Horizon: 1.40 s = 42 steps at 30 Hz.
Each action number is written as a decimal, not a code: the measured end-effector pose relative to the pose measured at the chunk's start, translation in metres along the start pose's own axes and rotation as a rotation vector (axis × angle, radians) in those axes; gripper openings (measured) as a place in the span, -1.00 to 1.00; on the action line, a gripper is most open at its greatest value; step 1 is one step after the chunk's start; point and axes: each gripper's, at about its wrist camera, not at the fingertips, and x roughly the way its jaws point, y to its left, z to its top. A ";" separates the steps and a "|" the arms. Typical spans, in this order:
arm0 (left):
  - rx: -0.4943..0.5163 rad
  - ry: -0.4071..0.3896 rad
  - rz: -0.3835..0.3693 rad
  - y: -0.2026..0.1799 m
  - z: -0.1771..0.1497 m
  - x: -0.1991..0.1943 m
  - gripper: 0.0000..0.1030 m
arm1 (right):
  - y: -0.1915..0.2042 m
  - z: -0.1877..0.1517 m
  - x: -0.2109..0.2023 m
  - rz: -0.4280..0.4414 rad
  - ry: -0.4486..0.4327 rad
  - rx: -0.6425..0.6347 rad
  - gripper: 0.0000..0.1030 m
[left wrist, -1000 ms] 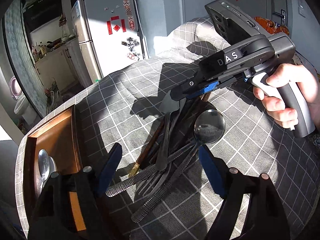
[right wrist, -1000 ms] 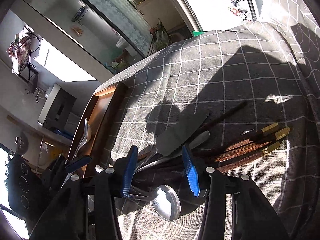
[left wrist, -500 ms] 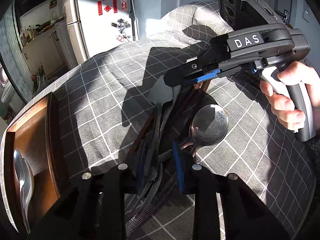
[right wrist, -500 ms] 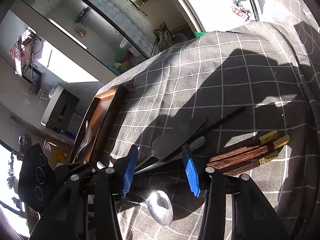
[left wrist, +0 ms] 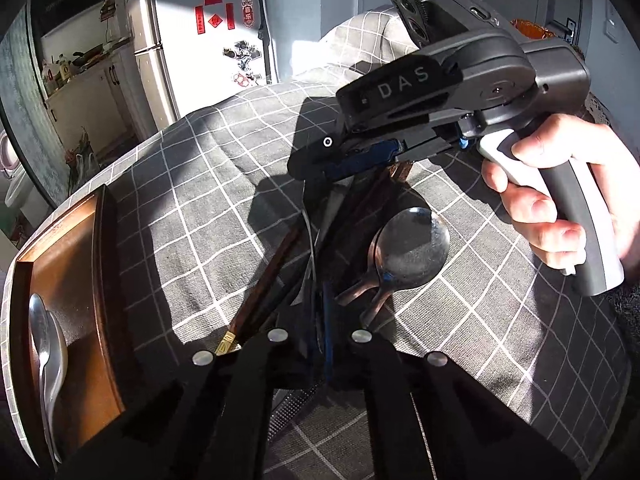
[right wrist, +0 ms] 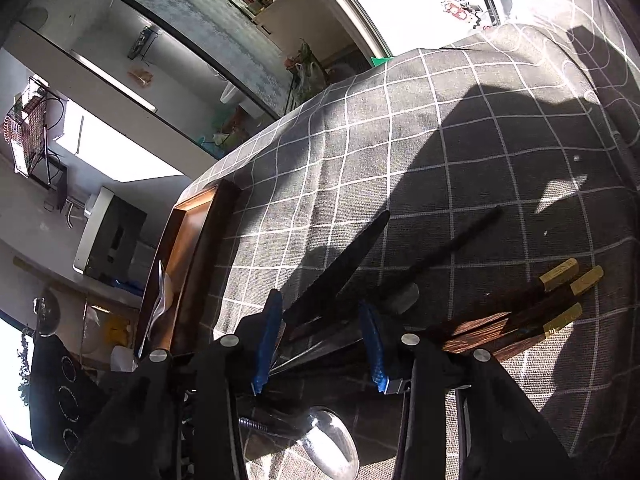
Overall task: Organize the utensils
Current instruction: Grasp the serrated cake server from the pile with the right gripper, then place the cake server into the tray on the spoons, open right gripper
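Closing in since 1 second ago, the left gripper (left wrist: 320,320) now has its blue pads pressed together on the dark handle of a knife (right wrist: 340,268) in the utensil pile; earlier those pads stood wide apart on either side of the pile. The knife's blade, which lay flat and bright grey on the cloth before, now shows edge-on and dark, tilted up off the checked tablecloth (left wrist: 224,184).

The right gripper (right wrist: 320,344) hangs over the far end of the same pile, a person's hand (left wrist: 560,208) around its handle. Its jaws are closing, a little narrower than before, with the knife blade and other handles passing between the pads; I cannot tell whether either pad touches them.

The big spoon (left wrist: 412,248) lies bowl-up just beside the left gripper, much where it was. 3 wooden chopsticks with gold tips (right wrist: 560,296) lie together beside the right gripper's fingers, and 1 more (left wrist: 260,300) lies by the left gripper. The wooden tray (left wrist: 80,248) sits at the cloth's edge, well apart from the pile, holding 2 spoons (left wrist: 48,352) as before.
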 end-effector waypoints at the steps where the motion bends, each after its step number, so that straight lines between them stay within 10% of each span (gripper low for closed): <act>1: 0.008 -0.001 0.006 -0.001 0.000 0.000 -0.91 | 0.003 0.002 0.001 -0.019 0.001 -0.011 -0.24; 7: 0.051 -0.004 0.040 -0.009 -0.001 0.001 -0.91 | 0.019 0.009 0.011 -0.134 0.038 -0.053 -0.28; 12: 0.038 -0.005 0.018 -0.011 -0.001 0.002 -0.73 | 0.015 0.004 0.008 -0.107 0.005 -0.048 -0.79; 26: -0.026 -0.086 0.039 0.009 -0.015 -0.052 -0.79 | 0.079 -0.003 -0.018 -0.041 -0.046 -0.112 -0.84; 42: -0.245 -0.081 0.175 0.122 -0.099 -0.113 -0.84 | 0.206 -0.014 0.098 0.043 0.075 -0.227 -0.84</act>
